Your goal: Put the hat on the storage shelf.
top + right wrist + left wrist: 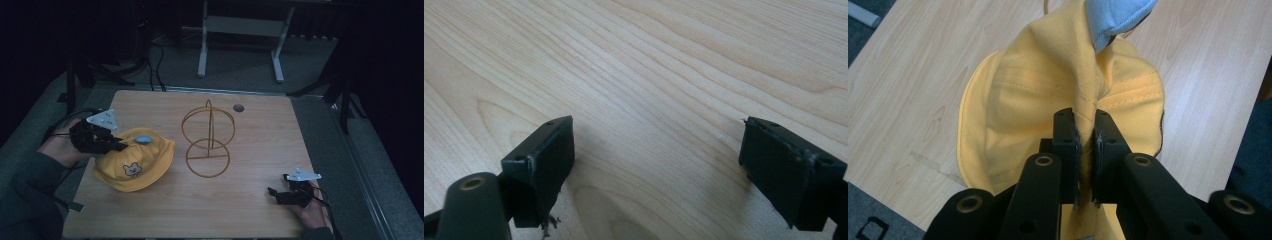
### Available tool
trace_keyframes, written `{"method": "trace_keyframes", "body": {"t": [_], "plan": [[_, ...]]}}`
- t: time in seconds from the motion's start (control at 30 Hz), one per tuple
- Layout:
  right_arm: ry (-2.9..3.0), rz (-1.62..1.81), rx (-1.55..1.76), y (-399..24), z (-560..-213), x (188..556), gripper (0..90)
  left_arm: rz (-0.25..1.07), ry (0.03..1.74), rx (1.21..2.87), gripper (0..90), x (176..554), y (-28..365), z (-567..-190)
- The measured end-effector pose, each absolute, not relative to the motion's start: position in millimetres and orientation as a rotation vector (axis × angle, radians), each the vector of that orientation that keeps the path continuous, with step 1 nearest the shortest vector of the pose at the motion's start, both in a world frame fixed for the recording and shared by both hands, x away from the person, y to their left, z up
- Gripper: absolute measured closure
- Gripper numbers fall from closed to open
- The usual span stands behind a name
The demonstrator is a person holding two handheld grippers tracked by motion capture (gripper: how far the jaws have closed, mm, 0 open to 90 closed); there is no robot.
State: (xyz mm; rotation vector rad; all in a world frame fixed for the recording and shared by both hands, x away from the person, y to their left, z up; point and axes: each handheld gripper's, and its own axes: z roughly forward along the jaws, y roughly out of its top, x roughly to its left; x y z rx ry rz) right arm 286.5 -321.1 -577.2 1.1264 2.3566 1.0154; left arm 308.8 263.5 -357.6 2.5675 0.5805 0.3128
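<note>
Basically yellow hat (134,160) w/ bear patch, pinched

My left hand (59,148) comes in from the near left, sleeve along the edge, and holds my left gripper (120,145) pointing right with its grey plate on top. Its jaws are pinched together on a fold of yellow cloth. My right hand (311,210) sits at the near right, holding my right gripper (272,192) low and pointing left. Its jaws stand wide apart with nothing between them.
</note>
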Motion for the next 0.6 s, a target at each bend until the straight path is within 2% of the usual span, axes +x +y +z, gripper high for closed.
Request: {"method": "trace_keyframes", "body": {"t": [0.6], "plan": [[2.359, 1.016, 1.123, -321.4, -577.2, 286.4, 14.4, 0.335, 0.566, 2.549, 83.7, 314.2, 261.7, -341.5]]}}
